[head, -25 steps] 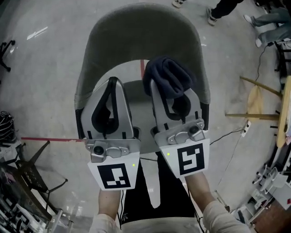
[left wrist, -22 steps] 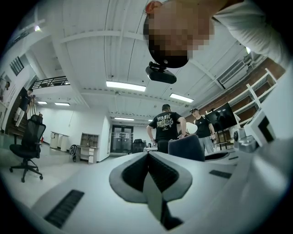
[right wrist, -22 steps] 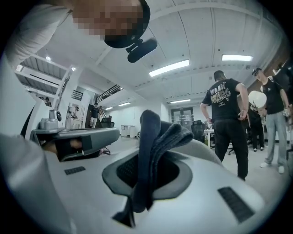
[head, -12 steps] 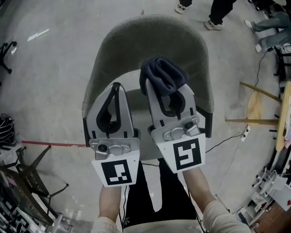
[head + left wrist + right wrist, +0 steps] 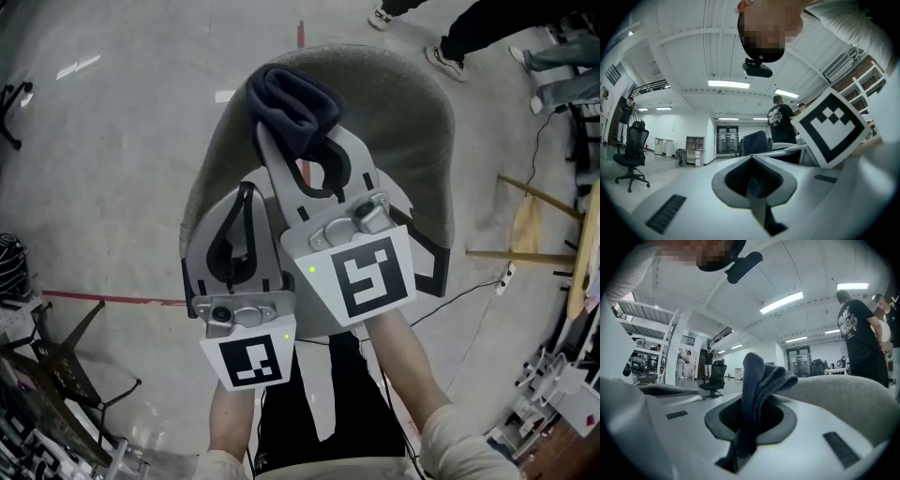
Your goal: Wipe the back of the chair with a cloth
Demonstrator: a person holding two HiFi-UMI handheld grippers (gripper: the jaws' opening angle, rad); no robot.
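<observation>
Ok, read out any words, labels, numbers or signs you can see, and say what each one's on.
No text here can be read.
Bystander's black T-shirt: pale print on the back, too blurred to read.
Larger square marker and smaller square marker: black-and-white patterns only, no letters or digits.

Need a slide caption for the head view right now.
Right gripper holds a dark cloth at the top of the grey chair back; left gripper shut, empty.
</observation>
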